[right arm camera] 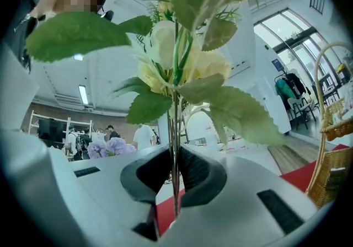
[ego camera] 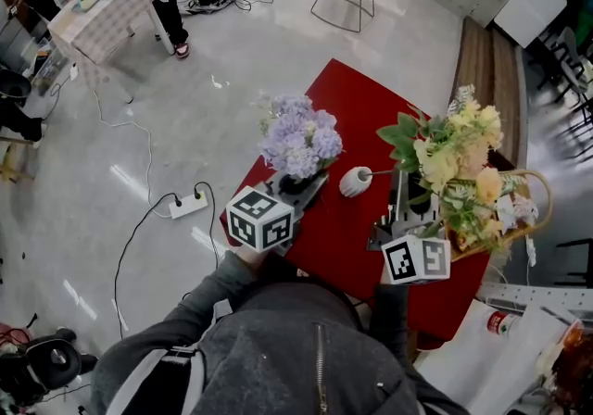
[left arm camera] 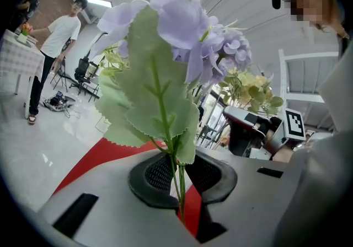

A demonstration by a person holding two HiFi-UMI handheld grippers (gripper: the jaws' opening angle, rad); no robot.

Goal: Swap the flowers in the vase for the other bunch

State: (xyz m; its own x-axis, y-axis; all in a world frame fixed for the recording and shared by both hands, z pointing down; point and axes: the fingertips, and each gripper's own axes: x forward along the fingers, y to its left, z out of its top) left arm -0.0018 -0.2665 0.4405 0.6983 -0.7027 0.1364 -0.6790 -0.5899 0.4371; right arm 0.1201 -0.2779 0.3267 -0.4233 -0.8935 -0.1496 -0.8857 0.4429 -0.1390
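Jaws, left gripper (left arm camera: 182,181): grip hydrangea bunch (ego camera: 298,137)
Jaws, right gripper (right arm camera: 175,178): grip yellow rose bunch (ego camera: 459,156)
White vase (ego camera: 355,182): between both grippers, stems upright above

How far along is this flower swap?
The white vase on the red table looks empty, so the old bunch seems out. The left gripper clamps the purple bunch by its stems, the right gripper the yellow bunch. Left: one bunch into the vase; which one, I cannot tell.
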